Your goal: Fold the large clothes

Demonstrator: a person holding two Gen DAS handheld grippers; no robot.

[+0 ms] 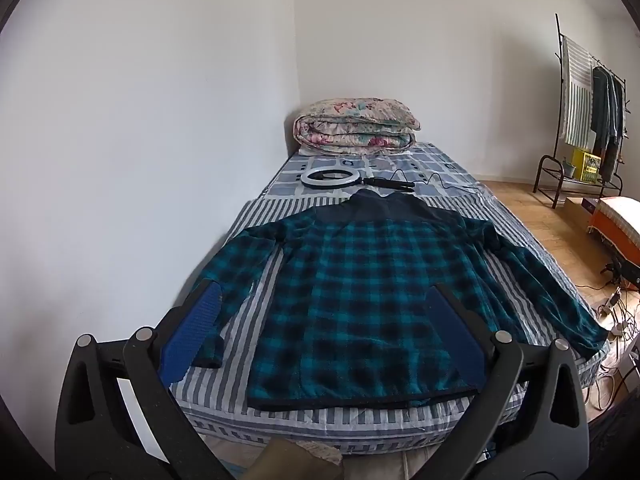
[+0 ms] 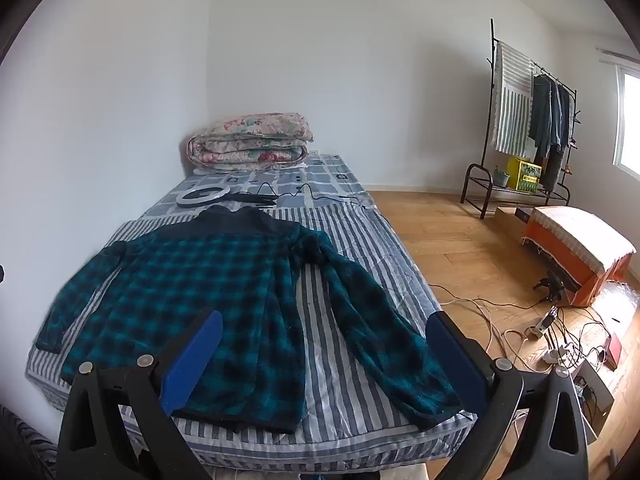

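A teal and black plaid fleece jacket (image 1: 360, 300) lies spread flat on the striped bed (image 1: 256, 384), collar away from me, both sleeves stretched out to the sides. My left gripper (image 1: 324, 292) hovers above the near hem, jaws wide open, blue pads (image 1: 192, 332) empty. In the right wrist view the same jacket (image 2: 192, 304) lies left of centre, its right sleeve (image 2: 384, 328) running toward the bed's near corner. My right gripper (image 2: 324, 320) is open over that sleeve and hem, holding nothing.
A folded floral quilt (image 1: 356, 126) sits at the bed's far end by the wall, with a ring light (image 1: 330, 177) and its cable in front. Right of the bed are wooden floor, tangled cables (image 2: 560, 340), an orange covered box (image 2: 580, 256) and a clothes rack (image 2: 528, 132).
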